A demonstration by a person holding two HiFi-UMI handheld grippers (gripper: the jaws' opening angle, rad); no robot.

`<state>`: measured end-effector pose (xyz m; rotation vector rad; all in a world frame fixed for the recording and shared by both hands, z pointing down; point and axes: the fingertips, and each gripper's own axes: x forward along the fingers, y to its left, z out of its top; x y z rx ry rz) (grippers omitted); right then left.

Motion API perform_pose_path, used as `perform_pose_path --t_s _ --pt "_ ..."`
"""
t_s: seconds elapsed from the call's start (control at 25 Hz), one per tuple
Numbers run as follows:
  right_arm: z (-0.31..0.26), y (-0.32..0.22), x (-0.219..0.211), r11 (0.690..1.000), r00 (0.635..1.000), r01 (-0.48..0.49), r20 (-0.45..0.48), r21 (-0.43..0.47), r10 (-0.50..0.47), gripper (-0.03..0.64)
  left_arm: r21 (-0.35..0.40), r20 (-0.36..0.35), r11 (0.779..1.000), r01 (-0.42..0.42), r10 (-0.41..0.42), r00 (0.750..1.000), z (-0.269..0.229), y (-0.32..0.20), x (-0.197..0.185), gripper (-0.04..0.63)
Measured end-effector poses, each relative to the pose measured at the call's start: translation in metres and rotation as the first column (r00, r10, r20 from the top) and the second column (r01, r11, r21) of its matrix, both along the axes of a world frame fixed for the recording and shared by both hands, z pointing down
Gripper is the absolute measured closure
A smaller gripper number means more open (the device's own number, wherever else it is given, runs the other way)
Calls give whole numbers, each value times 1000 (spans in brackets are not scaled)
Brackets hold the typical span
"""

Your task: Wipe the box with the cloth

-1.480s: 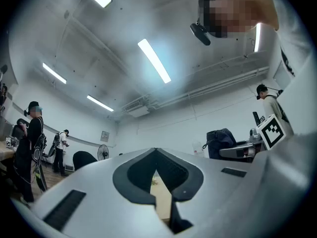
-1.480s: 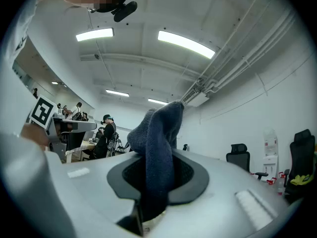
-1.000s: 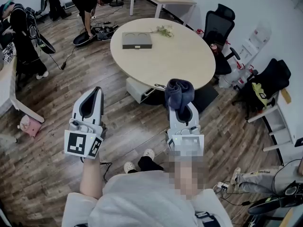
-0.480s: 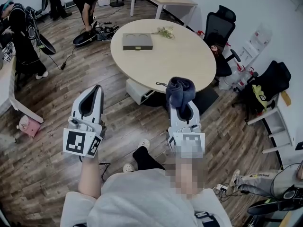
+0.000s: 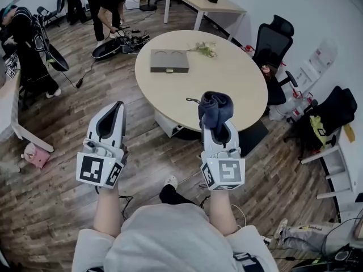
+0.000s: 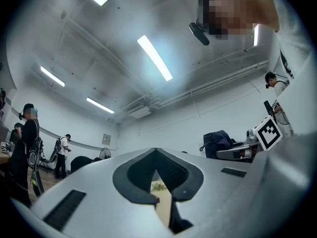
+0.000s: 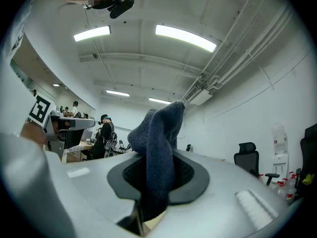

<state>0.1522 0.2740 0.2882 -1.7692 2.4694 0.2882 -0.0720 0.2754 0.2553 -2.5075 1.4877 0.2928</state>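
A flat grey box (image 5: 169,60) lay on the far side of the round worktop (image 5: 227,78), with two round hollows pressed into its top. A small green sprig (image 5: 205,50) rested on the worktop near the box, to its right. Whether the hollows held anything could not be made out.

The person stood back from the worktop on the wooden floor (image 5: 51,197), both forearms stretched forward. The two grippers were side by side and well apart, and both pointed toward the worktop.

The left gripper (image 5: 115,107) hung over the floor, short of the worktop's edge. Its jaws were brought together at the tips, and nothing was caught between them in the left gripper view (image 6: 157,155).

The right gripper (image 5: 218,132) was clamped on a dark blue cloth (image 5: 215,109), which bunched up in a lump above the jaws. In the right gripper view the cloth (image 7: 158,148) ran down through the pinched jaws of that gripper (image 7: 156,182). From the head view the cloth overlapped the near rim of the worktop, well apart from the box.
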Motion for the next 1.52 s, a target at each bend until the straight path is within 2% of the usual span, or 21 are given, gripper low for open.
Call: perform_pose_path --t_s 0.32,0.68,0.88,1.12,1.28,1.52 --pt "-13 -87 7 997 997 72 -6 11 -72 545 4 -2 999 41 -41 999 -9 -76 16 588" --pt "-11 -153 20 992 992 124 -11 14 -124 545 20 -12 997 78 -78 997 -11 -136 33 588" --pt "-12 -176 28 985 985 168 -33 32 -167 545 33 -14 995 95 -95 995 -12 -155 49 588" --pt "-9 -191 29 975 976 218 -19 49 -217 545 17 6 993 116 -116 993 -7 -170 54 588" --pt "-9 -201 32 975 977 213 0 65 -213 551 19 7 993 119 -120 993 -7 -182 53 588" --pt "-5 -231 31 979 979 202 11 22 -202 549 18 6 996 90 -90 996 -8 -214 54 588"
